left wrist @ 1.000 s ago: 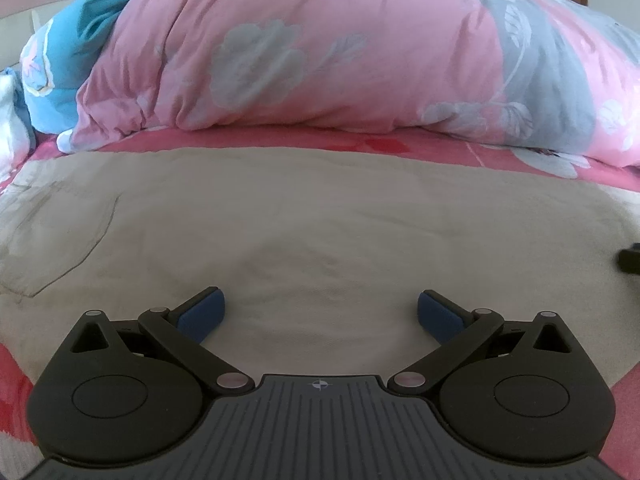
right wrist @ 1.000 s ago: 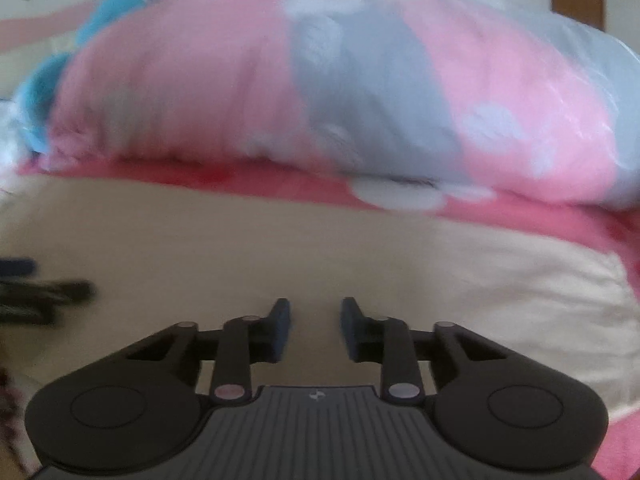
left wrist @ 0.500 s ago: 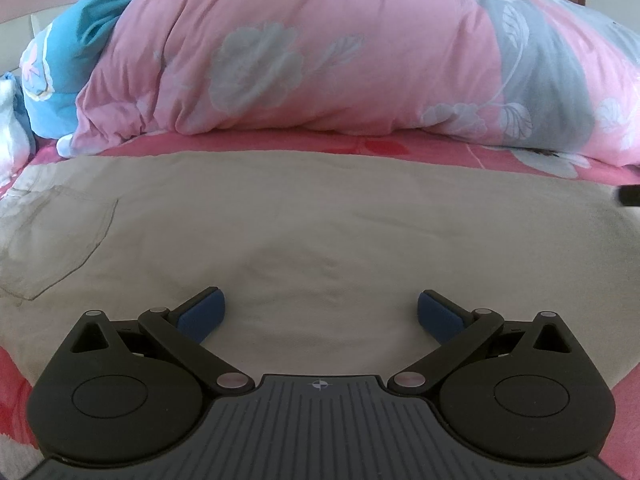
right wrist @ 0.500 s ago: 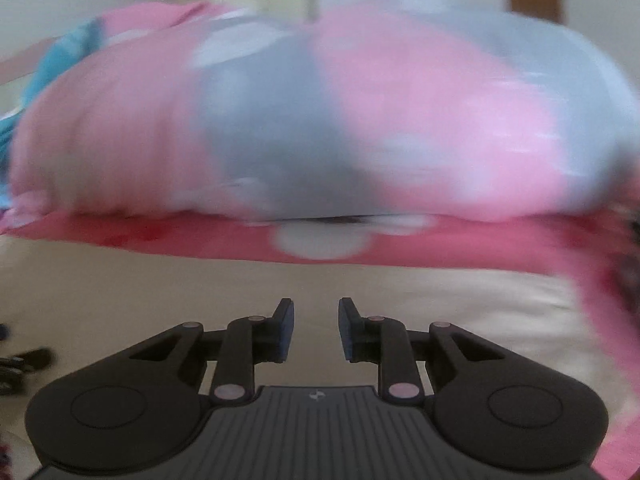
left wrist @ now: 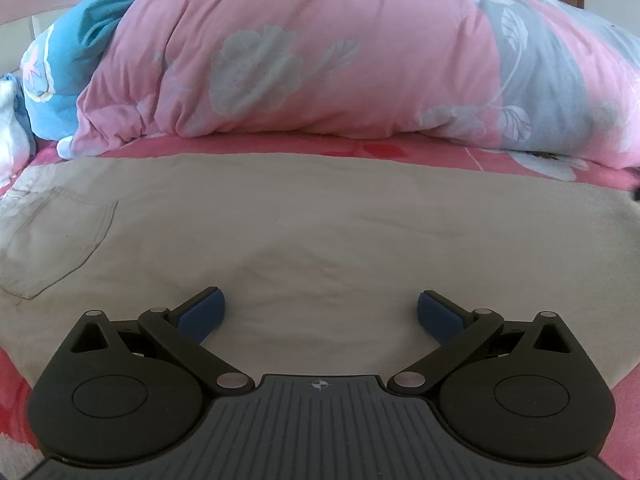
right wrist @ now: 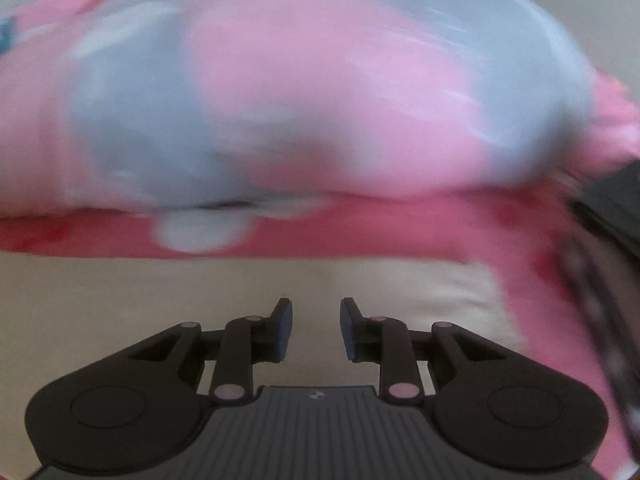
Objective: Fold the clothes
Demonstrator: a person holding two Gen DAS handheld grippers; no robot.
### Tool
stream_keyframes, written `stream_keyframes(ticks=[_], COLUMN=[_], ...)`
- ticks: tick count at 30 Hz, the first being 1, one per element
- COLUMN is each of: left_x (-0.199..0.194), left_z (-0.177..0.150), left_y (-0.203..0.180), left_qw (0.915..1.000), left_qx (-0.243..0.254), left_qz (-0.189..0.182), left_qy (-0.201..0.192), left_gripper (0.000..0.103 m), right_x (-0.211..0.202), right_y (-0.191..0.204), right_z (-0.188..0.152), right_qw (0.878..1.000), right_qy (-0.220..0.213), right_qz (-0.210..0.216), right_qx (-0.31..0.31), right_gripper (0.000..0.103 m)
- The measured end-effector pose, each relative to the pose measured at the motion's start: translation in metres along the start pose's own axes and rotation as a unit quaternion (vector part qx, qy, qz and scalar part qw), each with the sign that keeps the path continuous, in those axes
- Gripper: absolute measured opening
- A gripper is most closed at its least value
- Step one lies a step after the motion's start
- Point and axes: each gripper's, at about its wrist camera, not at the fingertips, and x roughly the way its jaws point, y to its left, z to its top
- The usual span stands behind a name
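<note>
Nothing has shifted in the left wrist view: the left gripper (left wrist: 319,312) hovers, fingers spread wide and empty, over the beige trousers (left wrist: 320,220) lying flat on the bed (left wrist: 400,148).

Right wrist view has swung sideways, blurred: the right gripper (right wrist: 316,328), fingers narrowly parted and empty, now nears the trousers' right edge, likely seeking the hem. A heaped quilt (right wrist: 320,100) crowds behind.

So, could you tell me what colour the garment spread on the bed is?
Beige garment; the left wrist view shows it best.

Bedroom: floral duvet (left wrist: 320,52) on bed (left wrist: 280,146)
</note>
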Motion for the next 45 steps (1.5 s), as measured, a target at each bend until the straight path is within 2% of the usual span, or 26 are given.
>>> stream_keyframes(ticks=[2,3,4,6,8,10,11,14,17,18,20,22,23,26,29,32,34,35,36,37,38,41,45], left_x=[0.000,0.000,0.000,0.000,0.001,0.001,0.001,0.001,0.001,0.000,0.000,0.001,0.001,0.002,0.002,0.002,0.002,0.002,0.002,0.002,0.002,0.002,0.002], left_z=[0.000,0.000,0.000,0.000,0.000,0.000,0.000,0.000,0.000,0.000,0.000,0.001,0.001,0.000,0.001,0.001,0.001,0.001,0.001,0.001,0.001,0.002,0.002], left_y=[0.000,0.001,0.002,0.003,0.002,0.001,0.001,0.000,0.000,0.001,0.003,0.005,0.006,0.004,0.004,0.005,0.006,0.006,0.006,0.006,0.005,0.004,0.005], left_qw=[1.0000,1.0000,1.0000,1.0000,1.0000,1.0000,1.0000,1.0000,1.0000,1.0000,1.0000,0.9999,0.9999,1.0000,0.9999,0.9999,0.9998,0.9998,0.9998,0.9998,0.9998,0.9999,0.9998], left_qx=[0.003,0.004,0.005,0.005,0.004,0.002,0.001,-0.001,0.002,0.002,0.005,0.006,0.006,0.005,0.006,0.010,0.011,0.012,0.011,0.011,0.011,0.010,0.010], left_qz=[-0.001,-0.003,-0.004,-0.007,-0.006,-0.004,-0.003,-0.002,-0.002,-0.004,-0.007,-0.012,-0.013,-0.008,-0.008,-0.011,-0.014,-0.015,-0.015,-0.014,-0.013,-0.012,-0.014], left_qy=[-0.001,-0.001,-0.001,-0.001,-0.002,-0.001,-0.001,0.001,0.000,0.000,0.001,0.003,0.004,0.002,0.002,0.004,0.005,0.005,0.005,0.005,0.005,0.006,0.006], left_gripper=[0.103,0.103,0.103,0.103,0.103,0.103,0.103,0.103,0.103,0.103,0.103,0.103,0.103,0.103,0.103,0.103,0.103,0.103,0.103,0.103,0.103,0.103,0.103], right_x=[0.016,0.029,0.039,0.057,0.062,0.054,0.044,0.005,-0.010,-0.011,-0.002,-0.007,-0.019,-0.061,-0.073,-0.064,-0.069,-0.076,-0.084,-0.095,-0.105,-0.112,-0.097], right_y=[0.023,0.030,0.032,0.022,-0.010,-0.044,-0.058,-0.070,-0.057,-0.057,-0.072,-0.093,-0.100,-0.093,-0.062,-0.057,-0.068,-0.076,-0.082,-0.088,-0.095,-0.116,-0.148], right_z=[0.009,0.012,0.014,0.016,0.014,0.012,0.010,0.004,-0.008,-0.013,-0.022,-0.026,-0.028,-0.037,-0.051,-0.070,-0.080,-0.081,-0.083,-0.087,-0.091,-0.100,-0.115], right_qw=[0.999,0.998,0.998,0.999,0.999,0.992,0.989,0.992,0.996,0.996,0.993,0.985,0.982,0.986,0.993,0.993,0.991,0.987,0.983,0.980,0.975,0.953,0.913], right_qy=[0.007,0.016,0.023,0.030,0.026,0.029,0.030,0.020,0.027,0.033,0.048,0.042,0.033,0.007,0.017,0.043,0.034,0.029,0.021,0.009,-0.001,-0.005,-0.009], right_qz=[0.042,0.054,0.048,0.008,-0.042,-0.110,-0.126,-0.095,-0.019,-0.005,-0.048,-0.120,-0.129,-0.044,0.014,0.021,0.010,-0.016,-0.039,-0.041,-0.040,-0.015,0.026], right_qx=[-0.005,-0.009,-0.012,-0.013,0.018,0.050,0.064,0.084,0.082,0.085,0.095,0.118,0.132,0.158,0.113,0.106,0.127,0.157,0.180,0.197,0.217,0.301,0.408], right_gripper=[0.028,0.028,0.028,0.028,0.028,0.028,0.030,0.030,0.029,0.029,0.029,0.029,0.029,0.029,0.030,0.028,0.026,0.031,0.031,0.032,0.036,0.043,0.043])
